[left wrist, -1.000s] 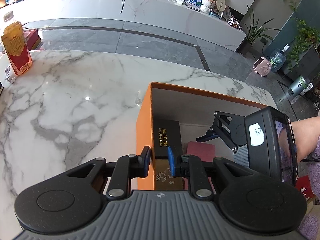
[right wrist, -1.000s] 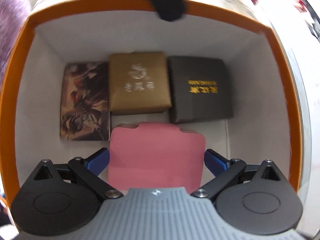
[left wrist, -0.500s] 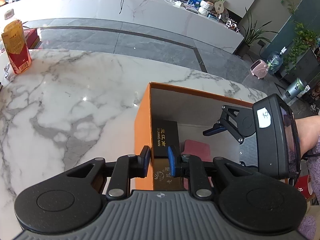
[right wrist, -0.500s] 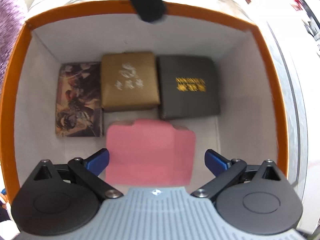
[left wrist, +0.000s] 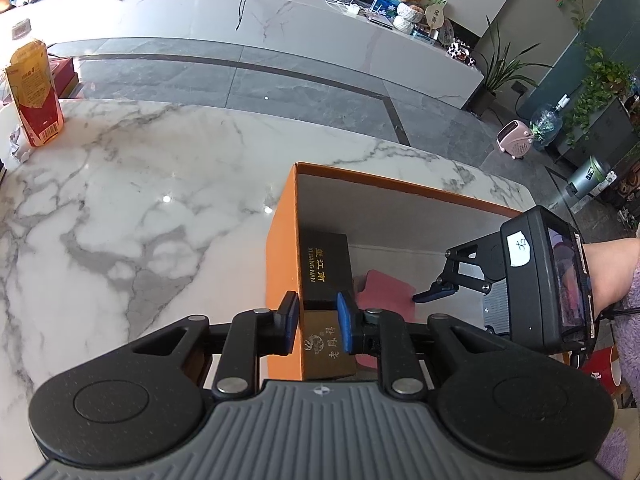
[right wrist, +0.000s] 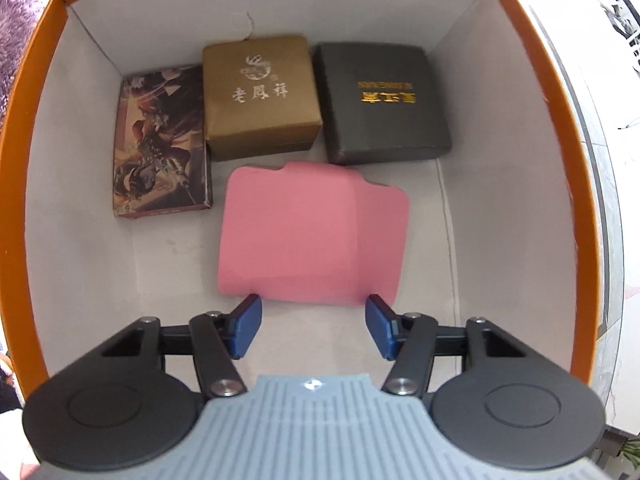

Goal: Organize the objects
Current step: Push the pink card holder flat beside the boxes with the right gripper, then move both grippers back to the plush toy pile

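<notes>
Left gripper (left wrist: 317, 328): I see narrow-gapped jaws straddling the orange cardboard box (left wrist: 282, 264) wall.
Right gripper (right wrist: 312, 332): my jaws wide, empty, above flat pink packet (right wrist: 308, 236).

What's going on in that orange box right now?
Right hand-held gripper open, empty, above pink card. Left hand-held gripper clamped on orange box wall. Three small boxes along far side. Nothing blocking.

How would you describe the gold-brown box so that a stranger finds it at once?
Look inside the orange cardboard box with white walls. Three small boxes line its far wall; the gold-brown box is the middle one, between the illustrated flat box and the black box.
</notes>
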A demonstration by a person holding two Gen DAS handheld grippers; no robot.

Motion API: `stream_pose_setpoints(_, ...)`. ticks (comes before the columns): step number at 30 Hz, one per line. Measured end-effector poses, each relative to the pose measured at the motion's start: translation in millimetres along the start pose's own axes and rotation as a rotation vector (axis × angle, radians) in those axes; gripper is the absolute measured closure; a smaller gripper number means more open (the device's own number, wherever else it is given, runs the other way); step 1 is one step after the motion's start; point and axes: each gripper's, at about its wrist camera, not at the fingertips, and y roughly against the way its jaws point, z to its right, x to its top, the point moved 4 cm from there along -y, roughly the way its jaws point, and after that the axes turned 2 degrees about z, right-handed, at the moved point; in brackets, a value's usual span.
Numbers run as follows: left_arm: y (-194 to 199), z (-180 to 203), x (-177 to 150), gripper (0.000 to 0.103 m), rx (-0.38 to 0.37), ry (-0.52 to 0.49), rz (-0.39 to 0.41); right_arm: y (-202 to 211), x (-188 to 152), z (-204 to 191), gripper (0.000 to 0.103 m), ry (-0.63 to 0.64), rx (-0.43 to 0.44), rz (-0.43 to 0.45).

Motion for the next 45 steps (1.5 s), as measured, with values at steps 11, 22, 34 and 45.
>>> stream_pose_setpoints(11, 5, 1, -3, 0.079, -0.014, 0.000, 0.008, 3, 1, 31, 0.044, 0.072, -0.113, -0.100)
stream_pose_setpoints(22, 6, 1, -2, 0.079, -0.024, -0.004, 0.011, 4, 24, 58, 0.045, 0.342, -0.314, -0.213)
stream_pose_setpoints(34, 7, -5, 0, 0.079, -0.024, 0.000, 0.016, 35, 62, 103, 0.078, 0.192, -0.325, -0.065)
stream_pose_setpoints(45, 20, 2, -2, 0.079, -0.029, -0.016, 0.028, 71, 81, 136, 0.087, 0.075, -0.320, 0.012)
